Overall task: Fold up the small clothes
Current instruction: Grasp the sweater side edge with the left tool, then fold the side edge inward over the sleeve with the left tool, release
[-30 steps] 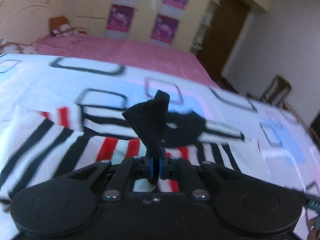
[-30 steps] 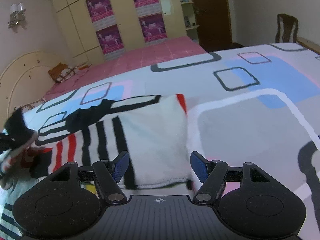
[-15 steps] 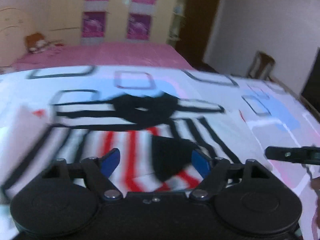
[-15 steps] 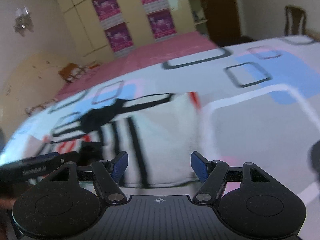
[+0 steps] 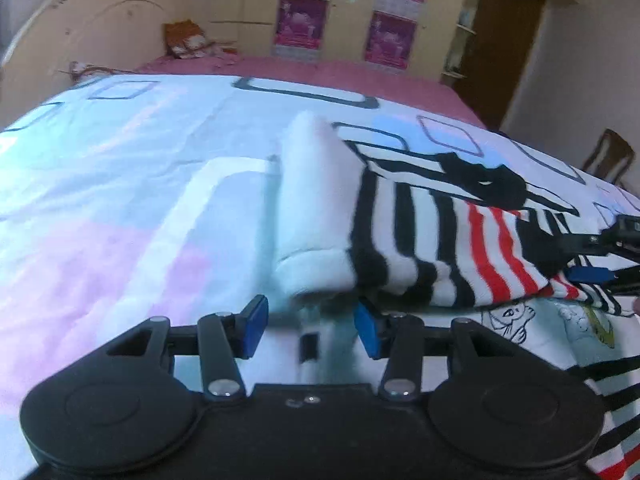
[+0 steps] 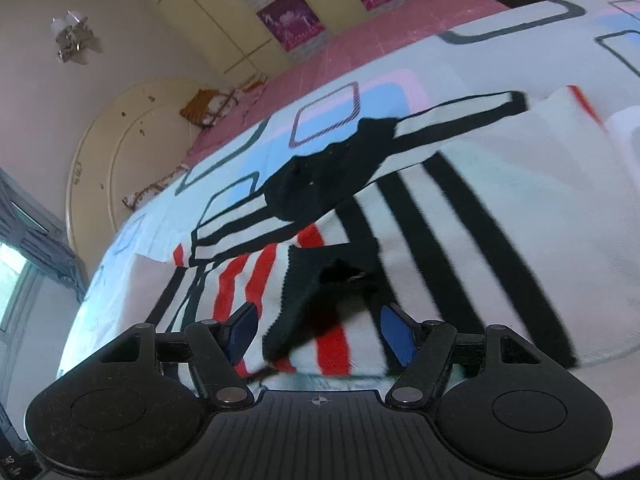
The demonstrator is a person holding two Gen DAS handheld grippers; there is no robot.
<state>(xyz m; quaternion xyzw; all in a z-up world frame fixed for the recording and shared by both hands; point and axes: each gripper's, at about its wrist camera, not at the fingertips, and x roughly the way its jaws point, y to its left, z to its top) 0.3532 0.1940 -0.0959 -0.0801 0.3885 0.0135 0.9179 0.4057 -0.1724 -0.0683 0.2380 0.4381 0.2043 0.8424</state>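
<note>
A small striped garment [image 5: 424, 240] — white with black and red bands and a black collar — lies partly folded on a patterned bedspread [image 5: 120, 184]. The left gripper [image 5: 310, 326] hovers with its jaws apart at the garment's white folded edge. The right gripper [image 6: 316, 330] — jaws likewise apart, holding nothing — sits over the black collar [image 6: 320, 280].

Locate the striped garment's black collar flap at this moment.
In the right wrist view the black collar flap lies on the striped garment, between the open right tongs, over the red stripes.
</note>
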